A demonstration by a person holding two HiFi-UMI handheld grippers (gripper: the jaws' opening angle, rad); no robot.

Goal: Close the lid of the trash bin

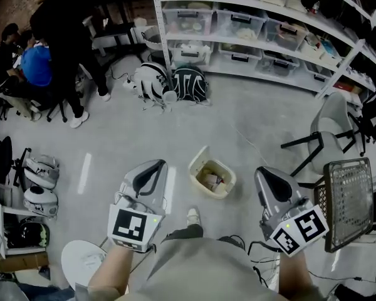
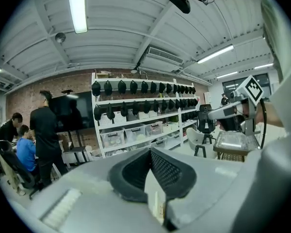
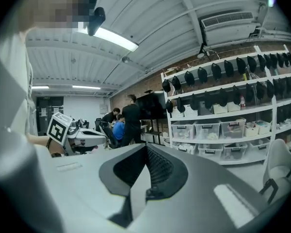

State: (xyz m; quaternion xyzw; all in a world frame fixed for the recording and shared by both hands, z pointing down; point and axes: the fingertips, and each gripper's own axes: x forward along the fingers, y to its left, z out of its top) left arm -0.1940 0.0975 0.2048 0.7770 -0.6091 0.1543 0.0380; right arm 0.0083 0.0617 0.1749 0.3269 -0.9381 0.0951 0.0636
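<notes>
A broad stretch of bare floor (image 1: 238,127) is being left open around the trash bin (image 1: 222,187), and its open top is being left free from above. On the bin's far-left rim, approach is being blocked by the lid (image 1: 198,157), which is standing up. The left gripper (image 1: 158,164) and the right gripper (image 1: 261,171) are being held on either side of the bin, apart from it, with open floor between. On the right, room is being narrowed by a wire mesh basket (image 1: 348,196) just beside the right gripper and a grey chair (image 1: 329,127) beyond. Farther off, passage is being closed by shelving (image 1: 257,39) and bags (image 1: 188,83).
</notes>
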